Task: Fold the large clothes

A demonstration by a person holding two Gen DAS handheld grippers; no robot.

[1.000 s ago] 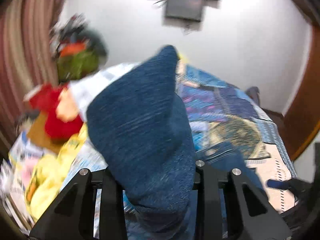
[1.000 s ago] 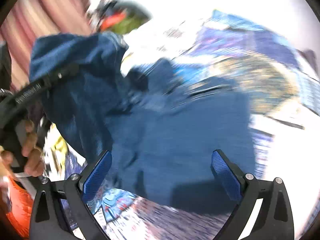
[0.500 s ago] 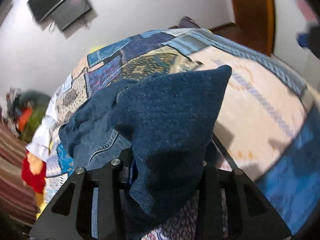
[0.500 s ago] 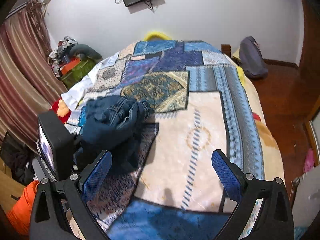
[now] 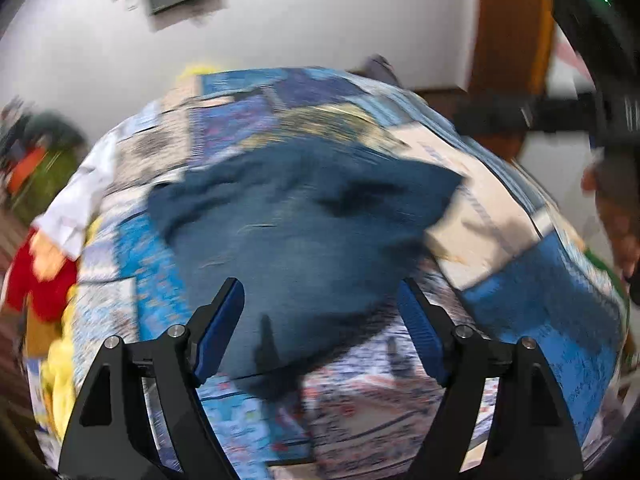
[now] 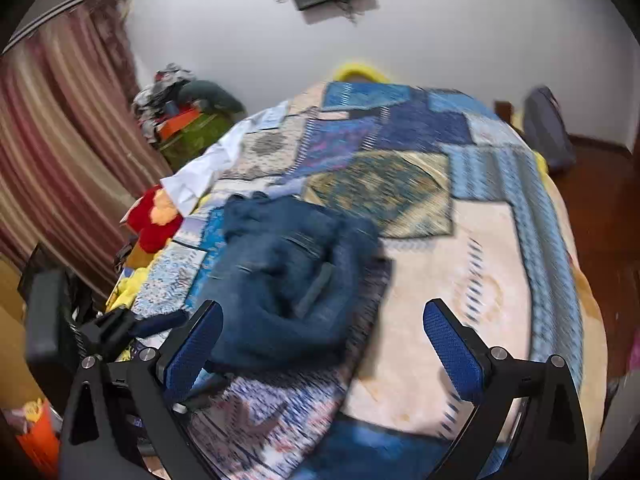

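Observation:
A pair of dark blue jeans (image 5: 296, 232) lies in a loose heap on the patchwork bed cover (image 5: 516, 280). It also shows in the right wrist view (image 6: 284, 272), left of the bed's middle. My left gripper (image 5: 320, 332) is open and empty just above the near edge of the jeans. My right gripper (image 6: 324, 352) is open and empty, above the near edge of the heap. The left gripper's body (image 6: 104, 332) shows at the left of the right wrist view.
A white cloth (image 6: 208, 168), a red and orange plush (image 6: 154, 216) and yellow fabric (image 6: 128, 284) lie along the bed's left edge. A striped curtain (image 6: 52, 140) hangs left. A green box with clutter (image 6: 188, 128) stands behind. A grey bag (image 6: 546, 132) sits right.
My left gripper has opened and let go of the jeans, which have dropped onto the bed in a heap. My right gripper stayed open and moved closer to the heap.

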